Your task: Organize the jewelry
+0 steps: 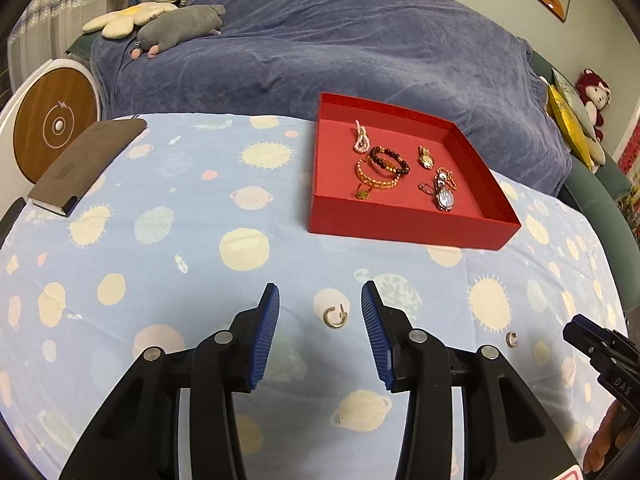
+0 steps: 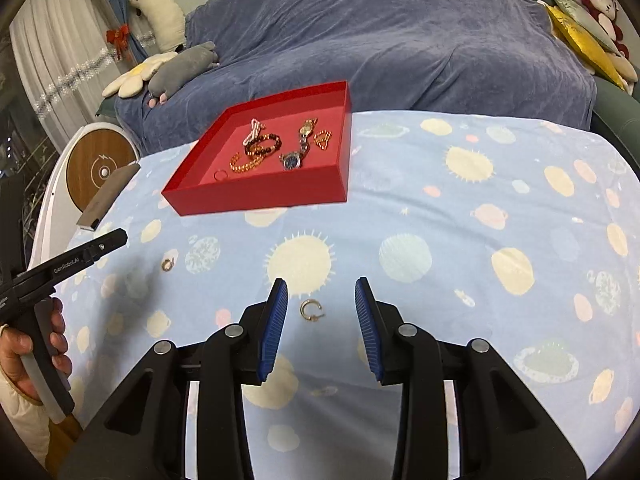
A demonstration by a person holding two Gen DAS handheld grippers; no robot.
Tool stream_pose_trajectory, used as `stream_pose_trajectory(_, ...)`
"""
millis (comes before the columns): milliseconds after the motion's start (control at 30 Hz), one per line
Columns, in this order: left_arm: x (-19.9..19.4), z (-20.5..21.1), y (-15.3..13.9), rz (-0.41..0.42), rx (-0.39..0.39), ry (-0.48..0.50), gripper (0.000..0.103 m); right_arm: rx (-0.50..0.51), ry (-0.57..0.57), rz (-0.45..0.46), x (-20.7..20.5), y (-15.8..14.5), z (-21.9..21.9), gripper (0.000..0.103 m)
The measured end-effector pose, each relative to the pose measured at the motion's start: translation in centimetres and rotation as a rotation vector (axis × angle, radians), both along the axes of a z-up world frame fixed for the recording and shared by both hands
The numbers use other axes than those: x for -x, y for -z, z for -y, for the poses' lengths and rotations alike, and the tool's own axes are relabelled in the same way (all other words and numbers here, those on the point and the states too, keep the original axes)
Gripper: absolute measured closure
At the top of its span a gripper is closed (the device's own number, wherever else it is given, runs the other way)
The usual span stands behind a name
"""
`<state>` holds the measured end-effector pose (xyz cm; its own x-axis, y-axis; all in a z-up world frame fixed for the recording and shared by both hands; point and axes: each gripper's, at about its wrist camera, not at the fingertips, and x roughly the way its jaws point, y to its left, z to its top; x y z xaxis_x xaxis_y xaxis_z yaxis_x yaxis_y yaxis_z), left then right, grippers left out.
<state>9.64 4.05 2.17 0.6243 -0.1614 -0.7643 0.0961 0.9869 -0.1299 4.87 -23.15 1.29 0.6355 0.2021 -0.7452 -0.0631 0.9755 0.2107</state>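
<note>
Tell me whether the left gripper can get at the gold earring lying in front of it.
Probably yes: the left gripper is open, the gold earring lies on the cloth between its fingers, and nothing blocks it.

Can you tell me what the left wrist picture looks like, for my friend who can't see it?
A pair of open black tongs with blue pads hovers over a small gold hoop earring lying on a blue tablecloth printed with suns and planets. Behind sits a red tray holding bracelets and watches. A second earring lies to the right.
</note>
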Motion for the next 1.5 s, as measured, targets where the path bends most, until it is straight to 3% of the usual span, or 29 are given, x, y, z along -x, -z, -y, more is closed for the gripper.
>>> stream_pose_trajectory(133,0.0,1.3,1.3,-0.007,-0.049,0.040,0.062,0.036,-0.036,-0.019,-0.1,1.4,-1.3,0.069)
stream_pose_trajectory(467,-0.4,2.8,3.2,-0.077,-0.018,0.101,0.062,0.038,-0.080,-0.046,-0.6,2.4,-2.5,0.069)
stream_pose_trajectory(567,0.0,3.1,4.0,-0.086,-0.043,0.117,0.062,0.063,-0.102,-0.052,-0.4,2.9,-3.2,0.069)
stream_pose_trajectory(1000,-1.2,3.6,5.4,-0.094,-0.071,0.089,0.062,0.078,-0.064,-0.073,-1.9,4.2,-2.6,0.069)
stream_pose_trajectory(1200,-1.6,3.2,5.5,-0.097,-0.045,0.090,0.062,0.084,-0.057,-0.084,-2.6,4.9,-2.8,0.069)
stream_pose_trajectory(1300,-1.8,2.8,5.5,-0.100,-0.019,0.085,0.064,0.086,-0.067,-0.082,-2.8,4.9,-3.1,0.072)
stream_pose_trajectory(1500,-2.2,2.4,5.6,-0.093,-0.015,0.074,0.078,0.093,-0.065,-0.083,-2.9,4.9,-2.9,0.084)
